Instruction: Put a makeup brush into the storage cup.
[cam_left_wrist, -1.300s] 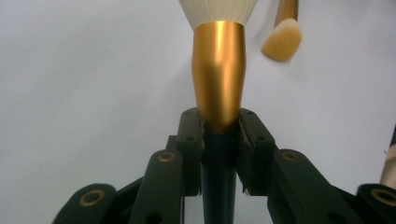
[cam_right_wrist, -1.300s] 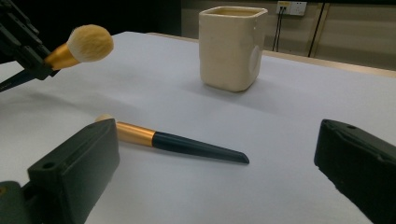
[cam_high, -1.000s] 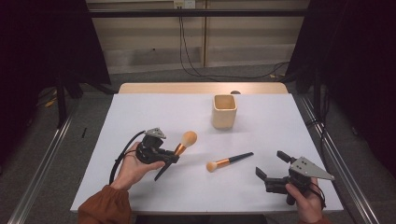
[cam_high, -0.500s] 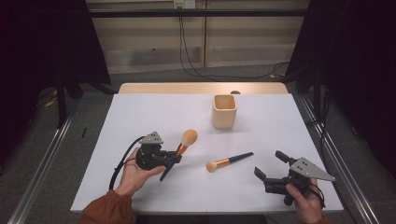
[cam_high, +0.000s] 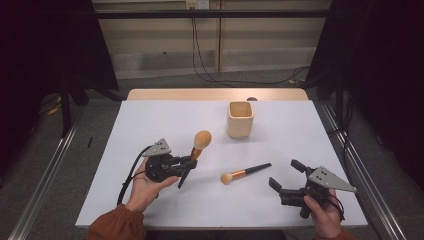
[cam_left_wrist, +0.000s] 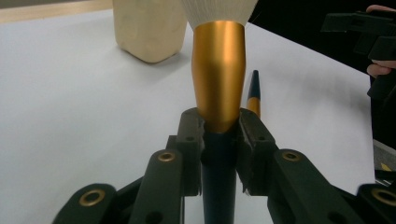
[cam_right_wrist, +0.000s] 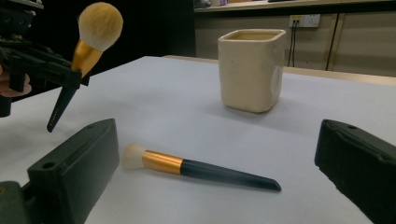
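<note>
Left gripper (cam_high: 189, 161) clamped on a big brush (cam_high: 196, 152), jaws pinching the dark handle just below the smooth gold ferrule (cam_left_wrist: 218, 74); lifted off the table (cam_high: 150, 125), round fluffy tan head up, pointed handle tip down. Right gripper (cam_high: 285, 176) low at the near right edge, matte black jaws spread wide, nothing between. Small brush (cam_high: 245, 172) flat on the white table between the grippers: pale tuft, gold band, tapered dark handle. Cream square cup (cam_high: 240, 119) with rounded corners farther back, upright.

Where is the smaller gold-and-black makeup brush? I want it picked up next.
In the high view the smaller gold-and-black makeup brush lies flat on the white table, right of centre, between the two grippers and nearer than the cream square cup.
</note>
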